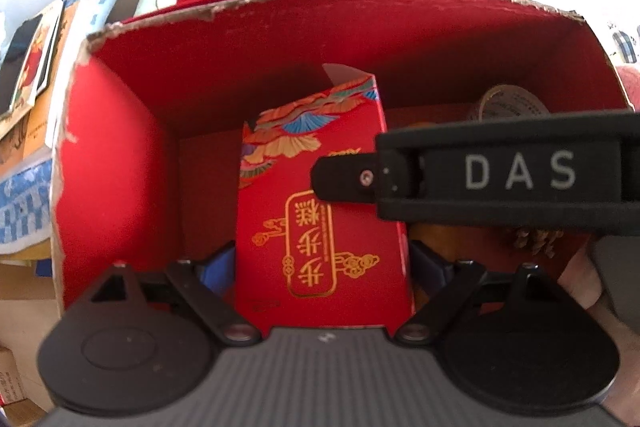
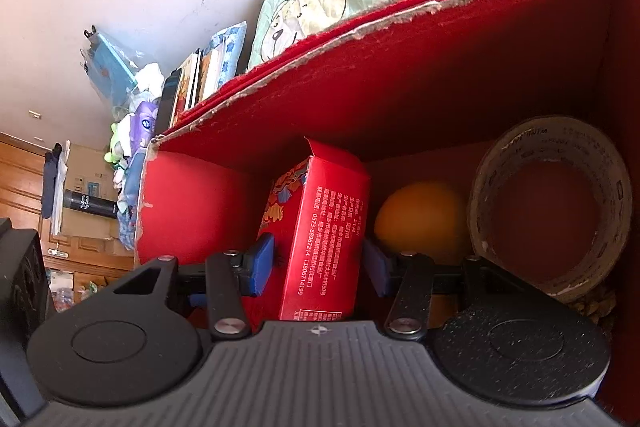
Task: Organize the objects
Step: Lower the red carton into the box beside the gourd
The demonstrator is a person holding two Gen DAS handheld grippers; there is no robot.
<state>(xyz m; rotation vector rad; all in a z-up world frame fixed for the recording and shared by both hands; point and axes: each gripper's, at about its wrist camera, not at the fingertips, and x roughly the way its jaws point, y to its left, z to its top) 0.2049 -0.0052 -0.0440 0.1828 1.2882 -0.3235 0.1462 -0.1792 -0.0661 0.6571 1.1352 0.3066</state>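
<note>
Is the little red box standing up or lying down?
Standing up: the little red box rises on end inside the big red box.

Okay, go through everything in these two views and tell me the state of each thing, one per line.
Big box: open, rim torn.
Small carton: upright inside, top flap up.
Orange: resting inside.
Tape roll: leaning on the wall.
Left gripper: around the carton.
Right gripper: around the carton.

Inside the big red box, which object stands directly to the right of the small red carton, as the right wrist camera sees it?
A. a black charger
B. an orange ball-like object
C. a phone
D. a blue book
B: in the right wrist view the round orange object sits between the small red carton and the tape roll, inside the big red box.
</note>
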